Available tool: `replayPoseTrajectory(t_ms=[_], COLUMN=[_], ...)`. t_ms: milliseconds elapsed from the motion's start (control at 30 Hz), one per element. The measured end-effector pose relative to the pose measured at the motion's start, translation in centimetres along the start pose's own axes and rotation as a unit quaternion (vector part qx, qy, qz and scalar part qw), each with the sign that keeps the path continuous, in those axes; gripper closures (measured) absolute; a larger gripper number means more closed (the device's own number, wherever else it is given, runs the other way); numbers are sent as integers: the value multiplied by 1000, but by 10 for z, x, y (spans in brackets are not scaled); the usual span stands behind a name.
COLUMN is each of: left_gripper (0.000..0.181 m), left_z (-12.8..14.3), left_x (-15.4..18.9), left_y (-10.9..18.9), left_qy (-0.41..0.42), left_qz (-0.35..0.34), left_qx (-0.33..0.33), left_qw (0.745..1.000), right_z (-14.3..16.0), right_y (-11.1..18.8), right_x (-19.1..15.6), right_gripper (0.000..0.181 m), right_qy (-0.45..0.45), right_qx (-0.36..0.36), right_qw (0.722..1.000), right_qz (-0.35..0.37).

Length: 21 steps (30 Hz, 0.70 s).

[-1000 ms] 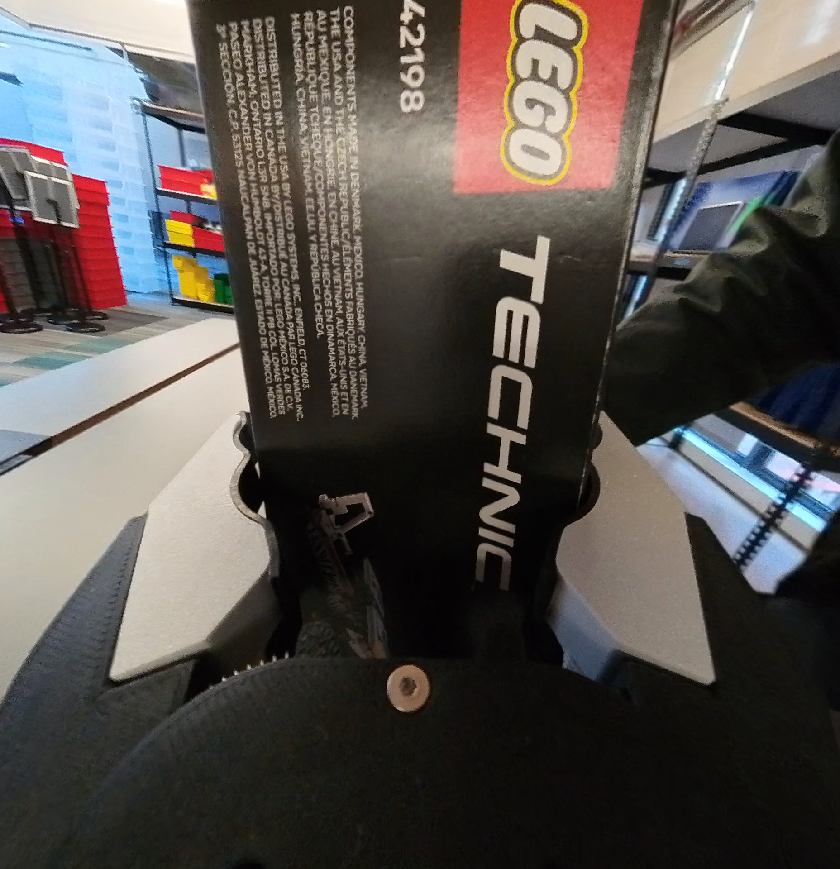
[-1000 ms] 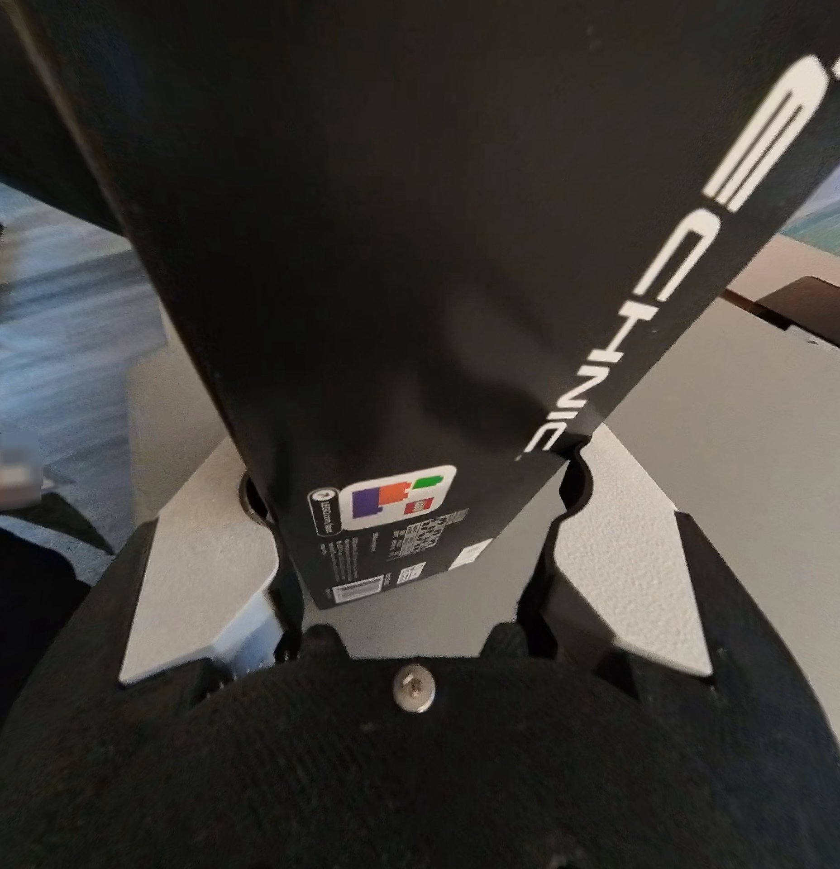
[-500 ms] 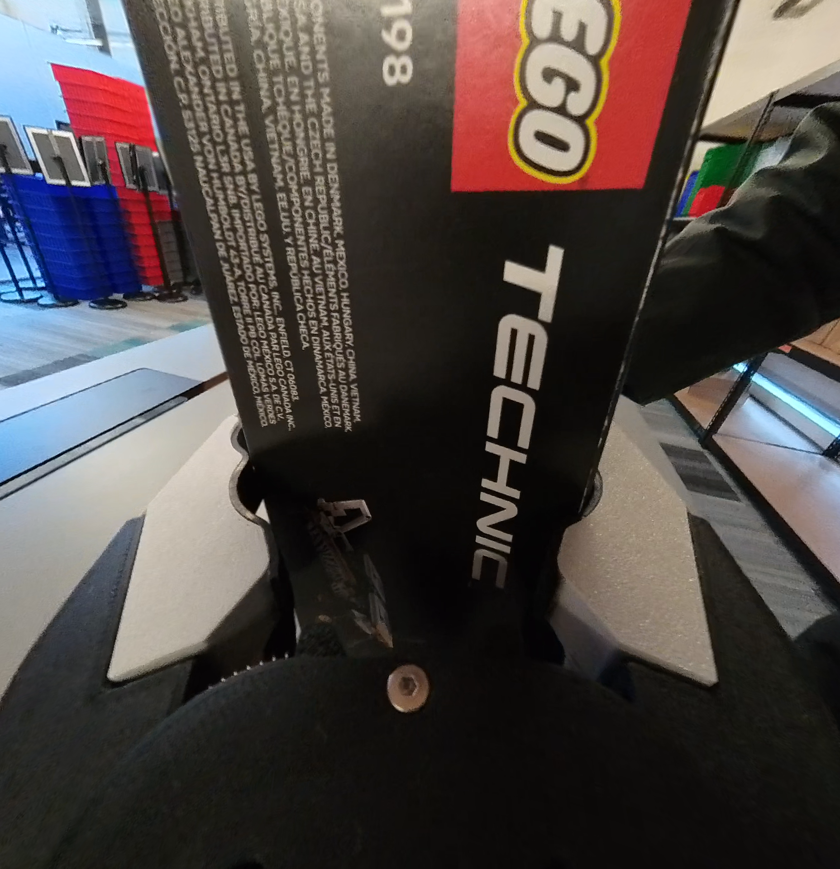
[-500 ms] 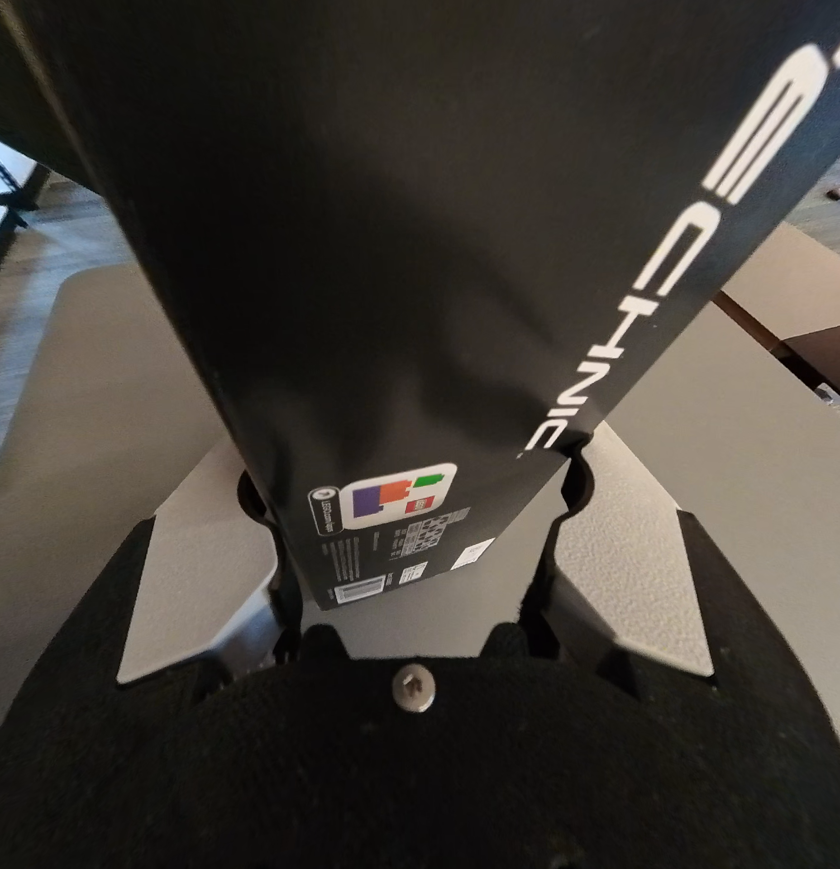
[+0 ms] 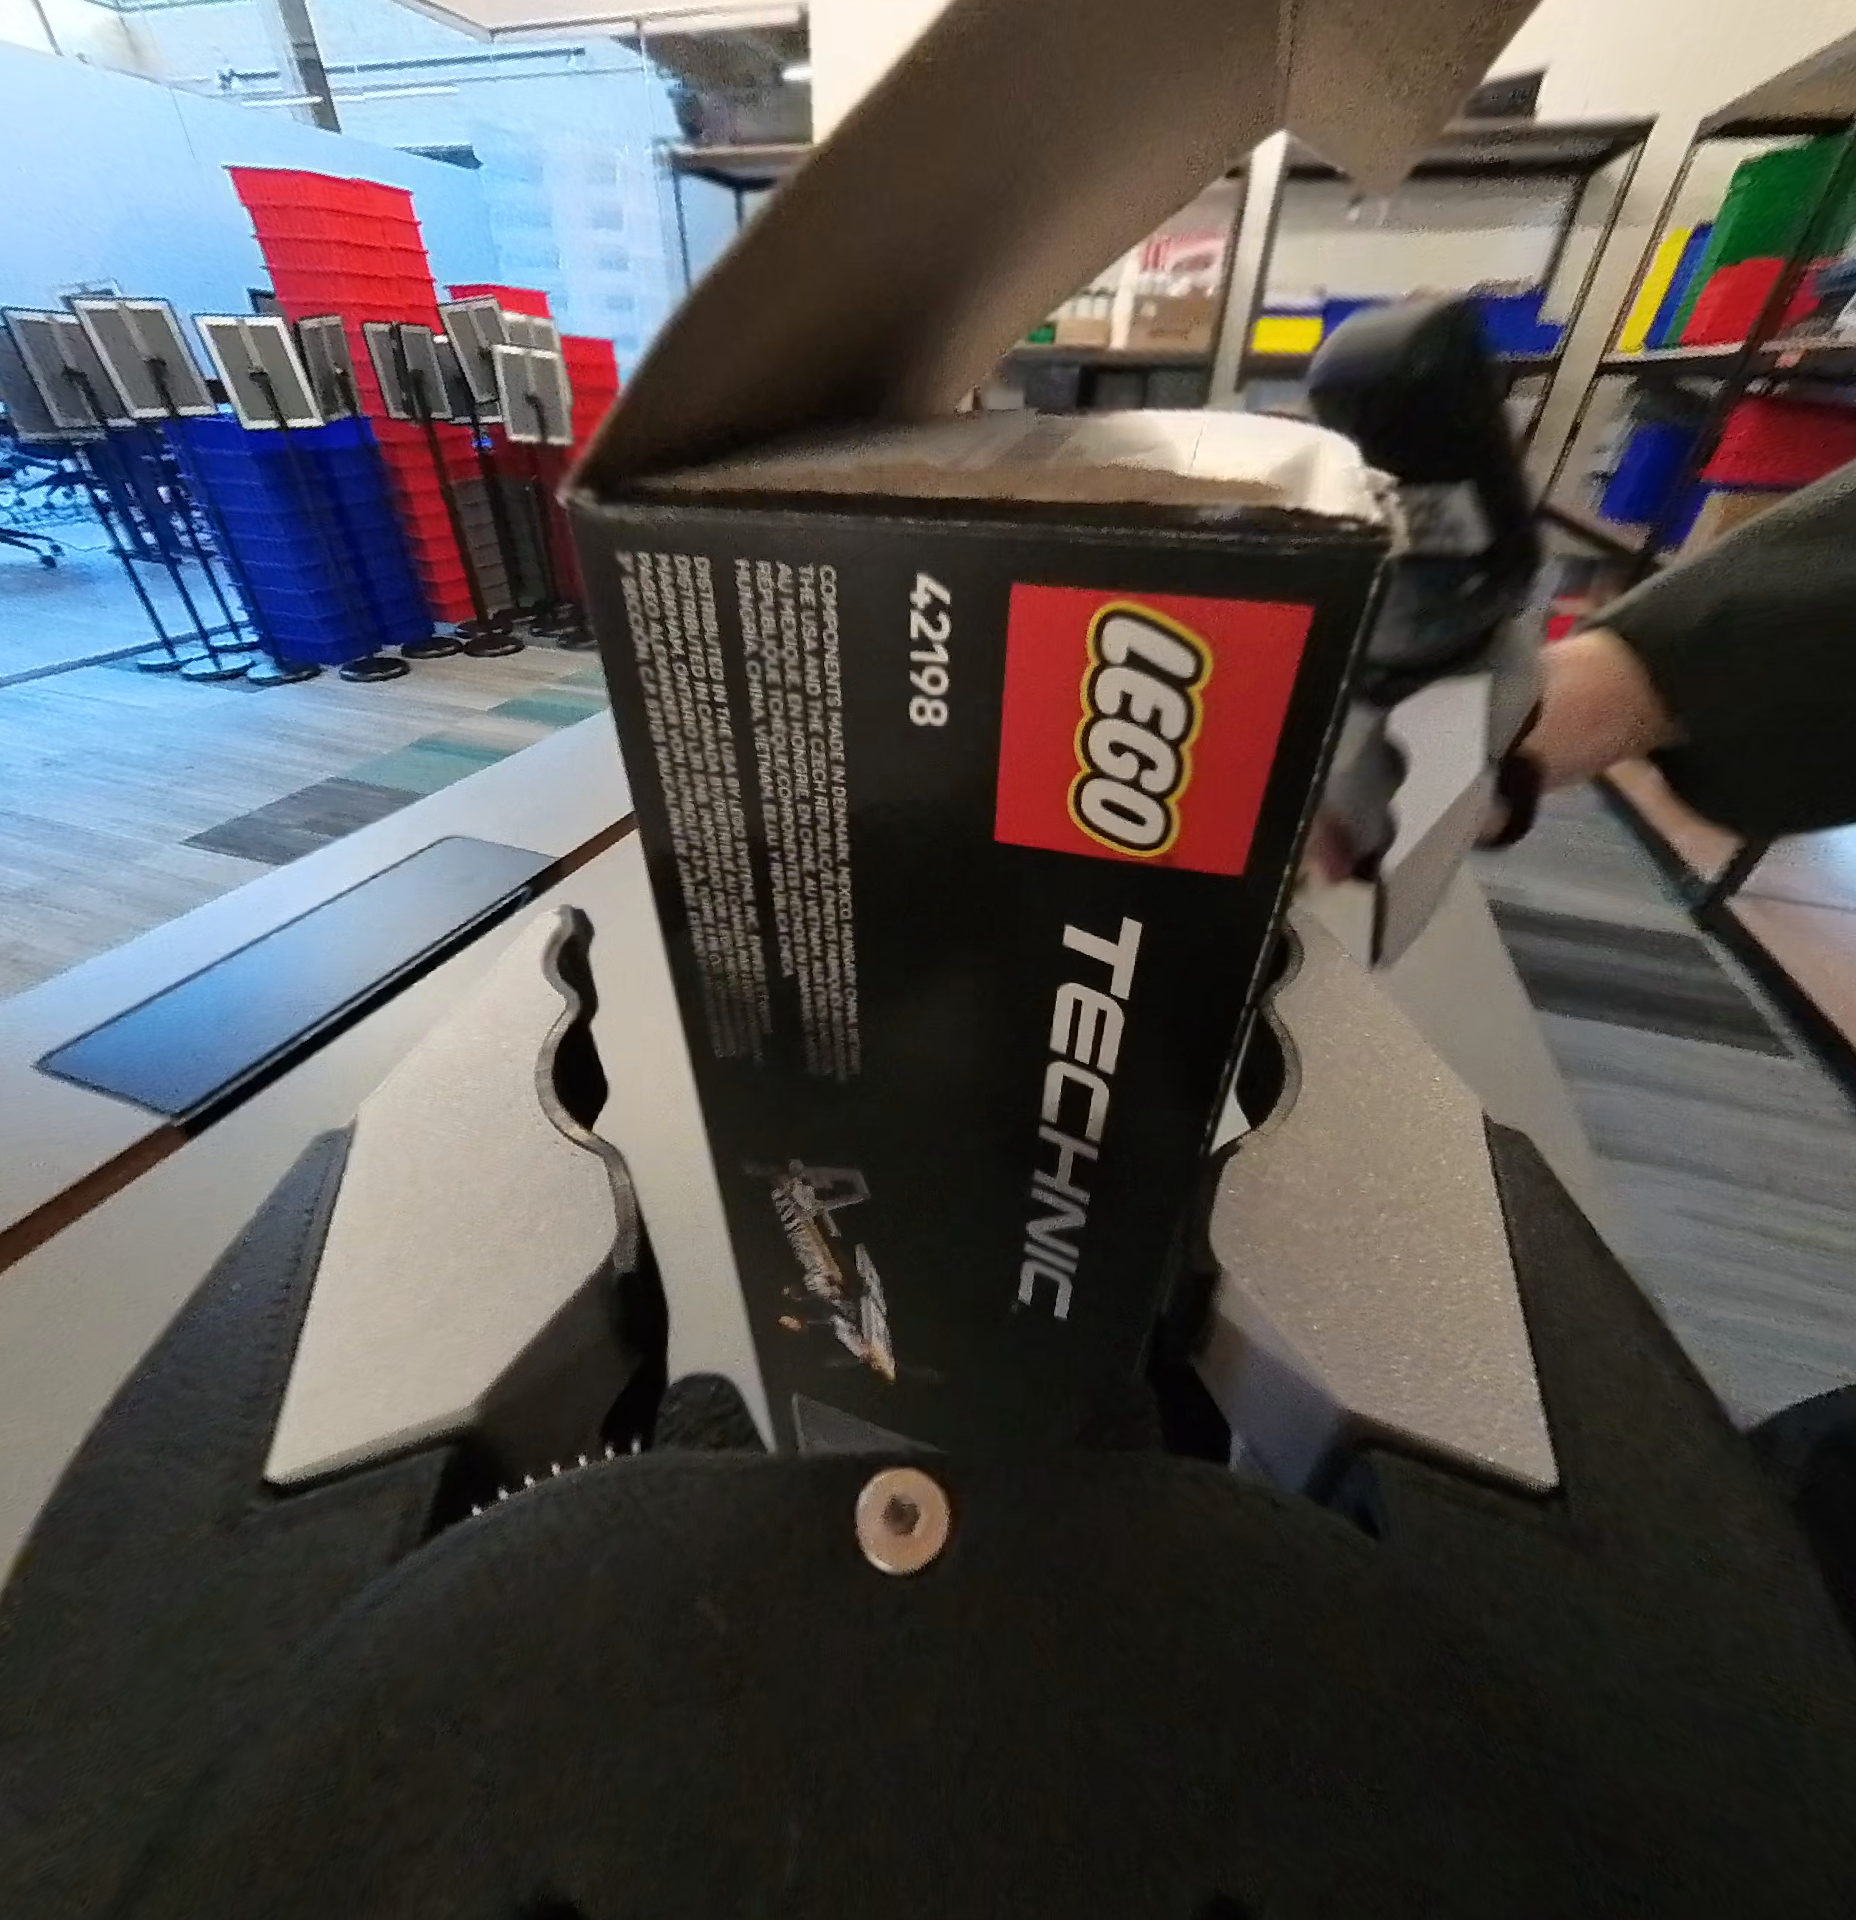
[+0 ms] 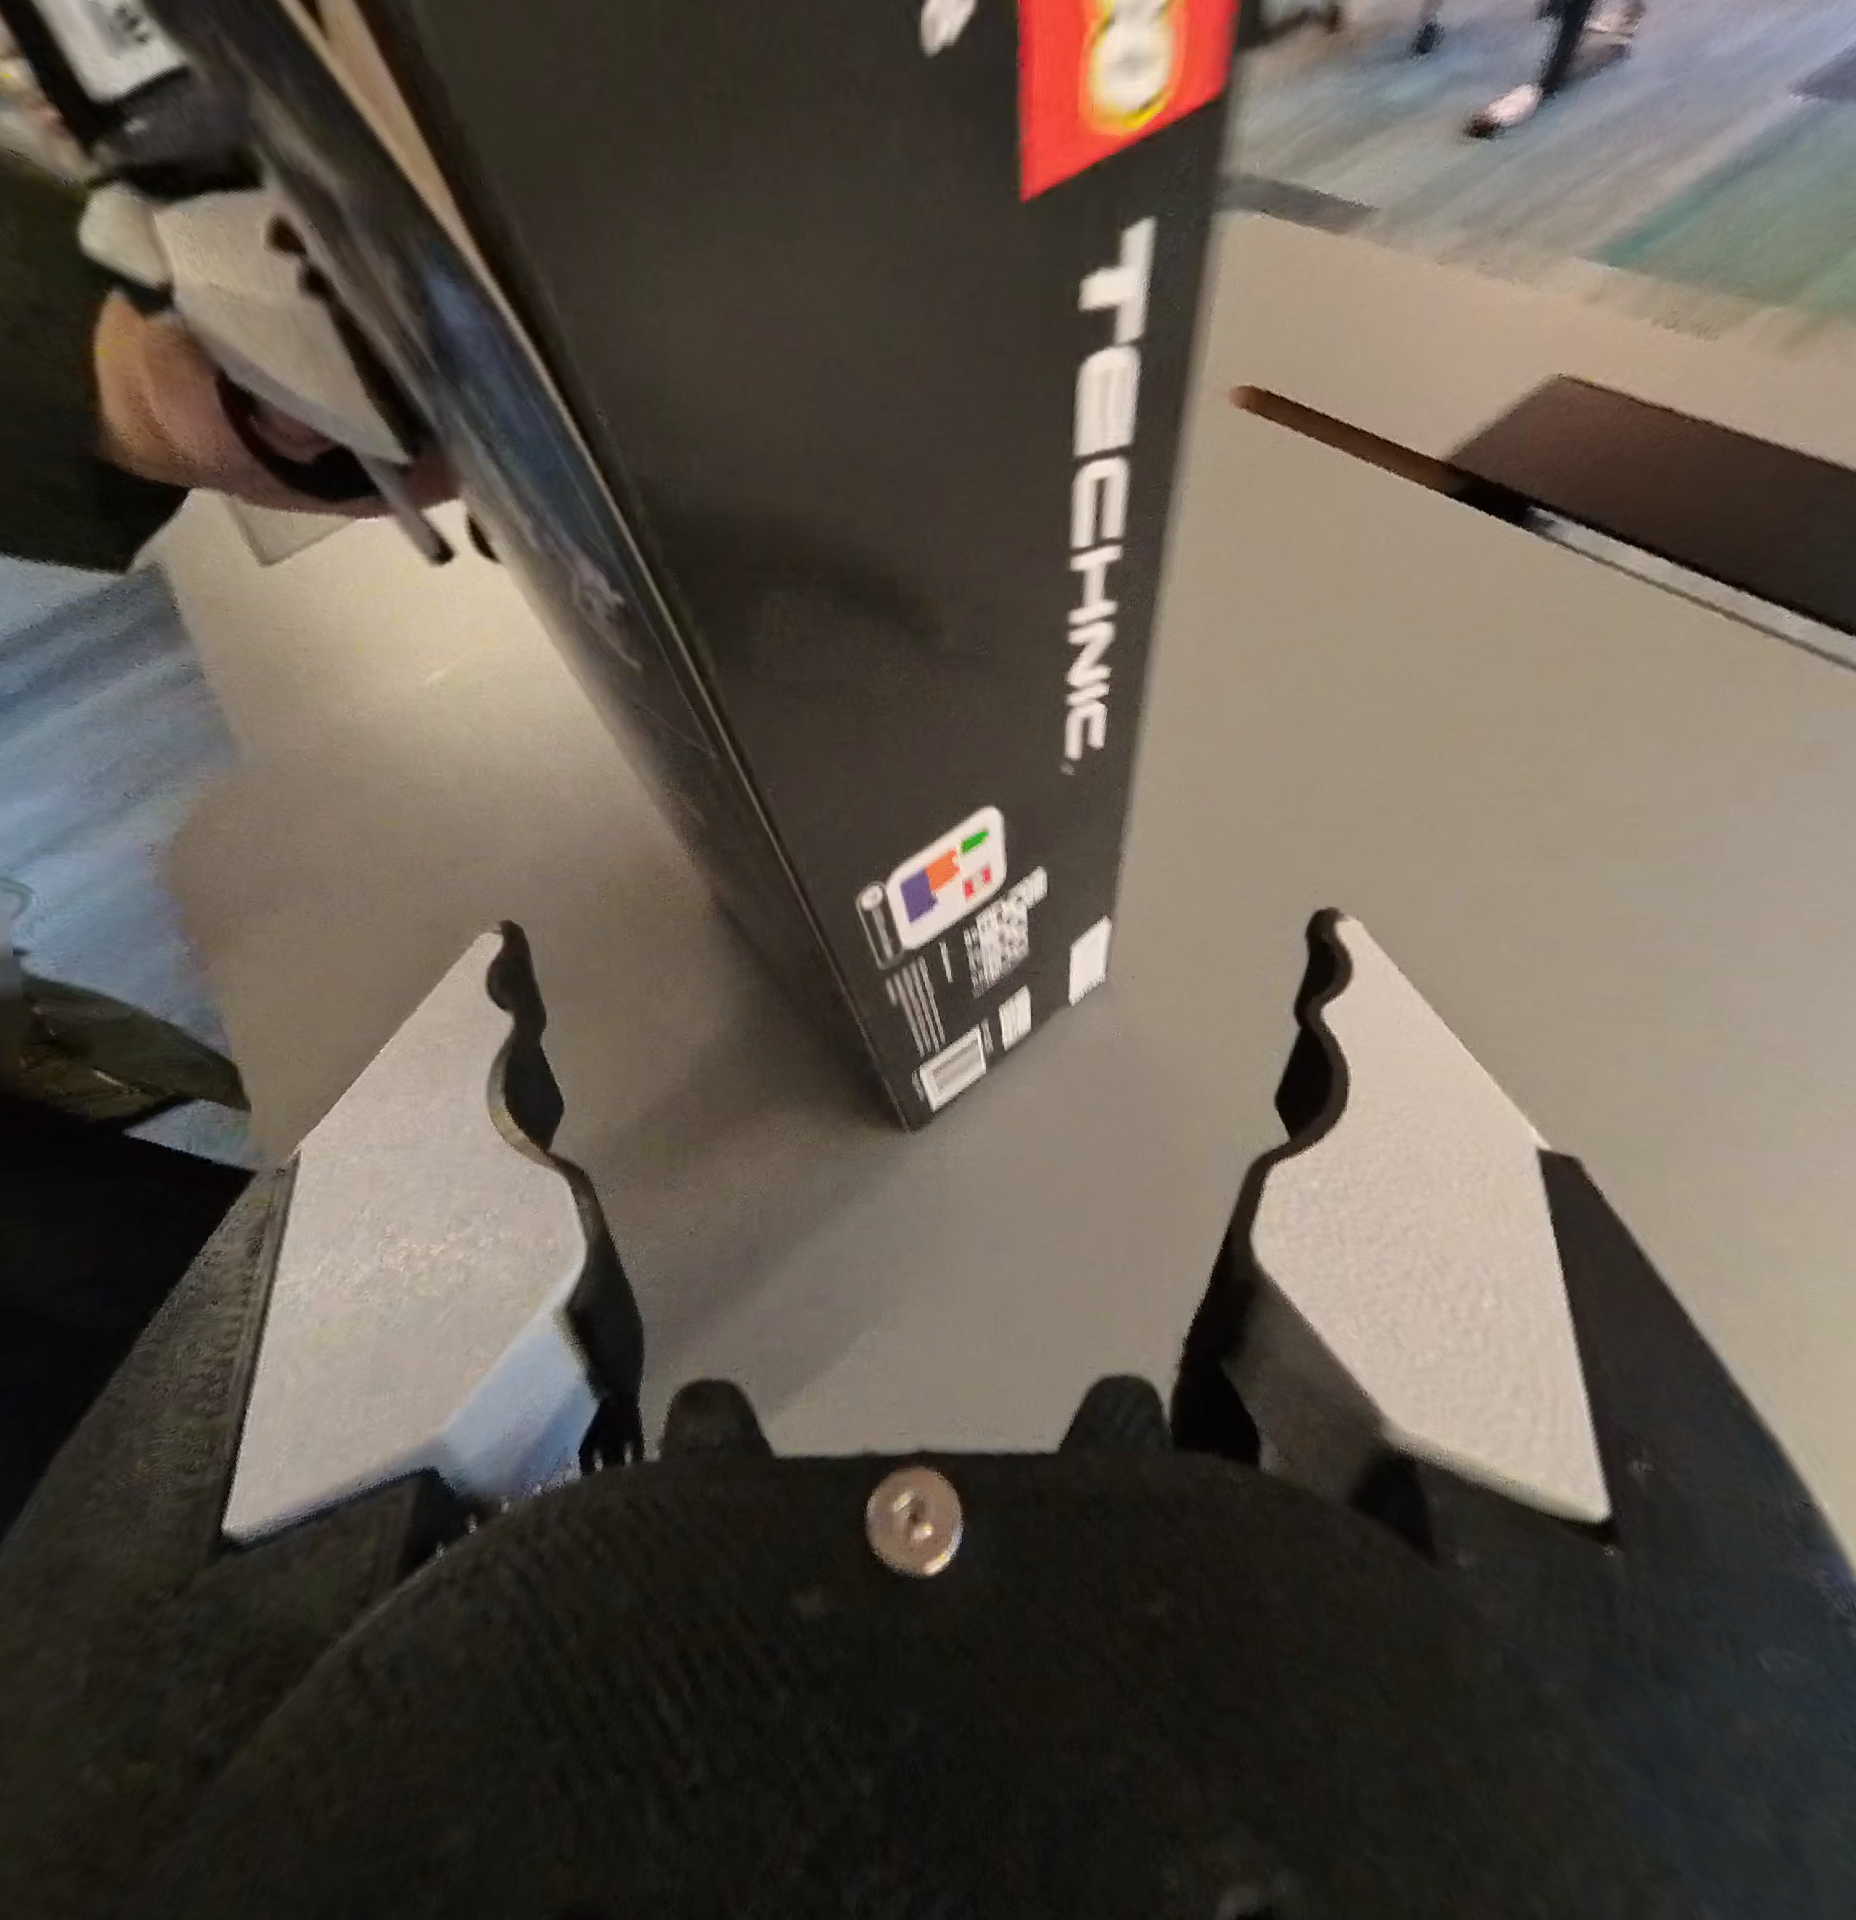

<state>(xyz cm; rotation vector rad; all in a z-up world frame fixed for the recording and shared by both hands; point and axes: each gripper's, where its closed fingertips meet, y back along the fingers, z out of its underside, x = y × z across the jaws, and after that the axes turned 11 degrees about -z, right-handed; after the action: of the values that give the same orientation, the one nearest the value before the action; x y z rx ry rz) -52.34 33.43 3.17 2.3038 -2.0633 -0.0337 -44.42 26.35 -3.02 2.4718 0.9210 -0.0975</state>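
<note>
A tall black cardboard box [image 5: 955,935] with a red logo patch stands upright on the grey table [image 6: 1423,935], its brown top flap [image 5: 1007,208] open. My left gripper [image 5: 929,925] straddles the box's narrow side; the right finger touches it and a small gap shows at the left finger [image 5: 467,1195]. My right gripper [image 6: 913,925] is open and empty, just short of the box's bottom corner [image 6: 903,1101]. It also shows blurred in the left wrist view [image 5: 1423,727], with a hand. The left gripper shows in the right wrist view [image 6: 280,343] at the box's far edge.
A black panel [image 5: 280,977] is set into the table; it also shows in the right wrist view [image 6: 1682,499]. Stacks of red and blue bins [image 5: 332,312] and panels on stands sit on the floor beyond. Shelves with coloured bins [image 5: 1755,260] stand at the right.
My right gripper opened, let go of the box and drew back. The box now stands on the table and sits farther out between my left jaws, its open top now in view.
</note>
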Motion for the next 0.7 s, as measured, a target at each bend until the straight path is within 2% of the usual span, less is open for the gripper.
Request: replayPoseTrajectory(t_ms=[67,133,167,200,233,267,300,333,400,467,567,700], left_gripper=[58,59,63,65,70,78,91,104,116,139,158,172], left_z=[-6,-18,-24,-29,-35,-40,-45,-51,-73,-95,-125,-160], left_x=[-5,-7,-6,-4,-3,-4,-5,-7,-1,16,63,151], left_y=[10,29,41,53,65,77,87,97,108,109,93,44], left_qy=[4,35,38,32,19,1,-16,-29,-37,-42,-65,-86], left_qz=[-24,-47,-59,-74,-94,-122,-156,-193,-255,-299,-334,-305], left_qx=[-4,-4,-8,-13,-21,-37,-59,-80,-90,-88,-79,-50], left_qw=[1000,998,998,997,995,992,986,977,962,949,937,947], right_z=[-14,-40,-48,-48,-47,-45,-45,-47,-43,-19,32,110], right_y=[36,78,103,133,166,204,248,286,347,390,453,527], right_x=[-4,-7,0,16,29,41,49,50,43,33,11,-22], right_gripper=[45,63,78,90,104,129,151,158,164,173,181,181], right_qy=[-72,-121,-118,-113,-106,-98,-85,-62,-43,-62,-89,-158], right_qx=[24,73,77,57,29,2,-21,-33,-46,-64,-98,-101], right_qw=[997,989,987,979,964,940,904,874,830,812,788,760], right_qz=[20,35,81,162,241,327,419,480,555,577,601,622])
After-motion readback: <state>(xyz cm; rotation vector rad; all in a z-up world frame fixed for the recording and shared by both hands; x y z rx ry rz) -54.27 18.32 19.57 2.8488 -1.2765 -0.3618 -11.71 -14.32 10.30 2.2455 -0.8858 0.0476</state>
